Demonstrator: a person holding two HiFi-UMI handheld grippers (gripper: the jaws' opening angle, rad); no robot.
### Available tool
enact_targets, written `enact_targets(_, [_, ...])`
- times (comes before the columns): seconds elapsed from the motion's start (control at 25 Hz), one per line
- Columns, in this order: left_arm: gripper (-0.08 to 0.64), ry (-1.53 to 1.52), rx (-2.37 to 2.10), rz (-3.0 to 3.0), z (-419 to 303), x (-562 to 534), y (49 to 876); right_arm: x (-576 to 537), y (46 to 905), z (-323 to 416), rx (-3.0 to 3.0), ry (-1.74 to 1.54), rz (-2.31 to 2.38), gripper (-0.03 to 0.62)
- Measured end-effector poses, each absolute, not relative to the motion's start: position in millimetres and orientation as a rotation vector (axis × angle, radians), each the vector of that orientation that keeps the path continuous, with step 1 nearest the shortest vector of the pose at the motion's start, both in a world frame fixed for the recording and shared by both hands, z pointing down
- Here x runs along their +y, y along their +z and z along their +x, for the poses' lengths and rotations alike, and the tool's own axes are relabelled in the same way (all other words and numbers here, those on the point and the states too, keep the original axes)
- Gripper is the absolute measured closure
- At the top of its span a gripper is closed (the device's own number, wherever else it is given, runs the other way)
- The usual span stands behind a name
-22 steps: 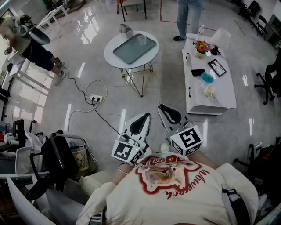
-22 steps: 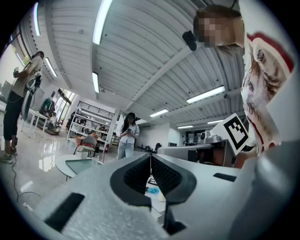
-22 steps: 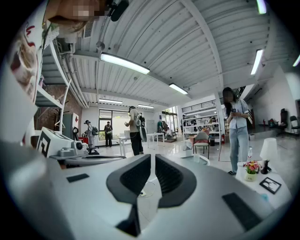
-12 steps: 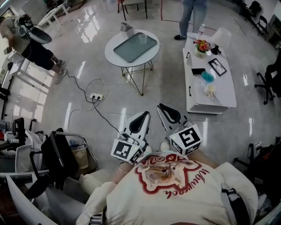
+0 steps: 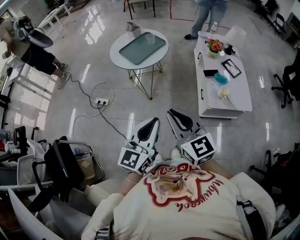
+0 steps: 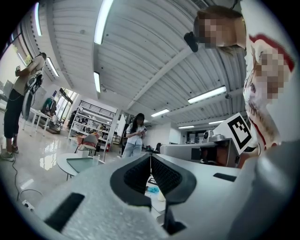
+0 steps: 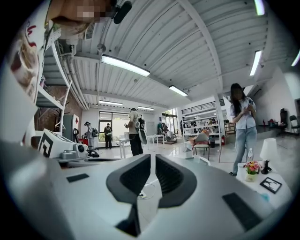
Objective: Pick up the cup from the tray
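A clear cup stands at the far right corner of a grey-green tray on a round white table, a few steps ahead of me. Both grippers are held close to my chest, far short of the table. My left gripper is shut with nothing between its jaws, and my right gripper beside it is shut and empty too. In the left gripper view the tray shows low at the left, beyond the shut left gripper. The right gripper points into the open room.
A long white cabinet stands to the right with flowers, a picture frame and small items. A power strip and cable lie on the floor between me and the table. People stand at the far end and left. A black cart is at my left.
The round table and the cabinet have shifted slightly up in the head view. Both grippers stay in place, shut.
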State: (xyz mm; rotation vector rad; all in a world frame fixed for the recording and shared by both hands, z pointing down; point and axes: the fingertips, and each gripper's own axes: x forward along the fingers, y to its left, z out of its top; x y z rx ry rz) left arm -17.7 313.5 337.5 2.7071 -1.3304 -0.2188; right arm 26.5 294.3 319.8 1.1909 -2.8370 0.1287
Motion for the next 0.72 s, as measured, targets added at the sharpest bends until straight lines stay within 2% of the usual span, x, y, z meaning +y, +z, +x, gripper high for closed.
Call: enact_targets(0.72, [0.545,-0.226,-1.413,2.670,35.3,300.0,343.4,275.3,324.3,83.2,-2.870,0.100,1.135,0.541])
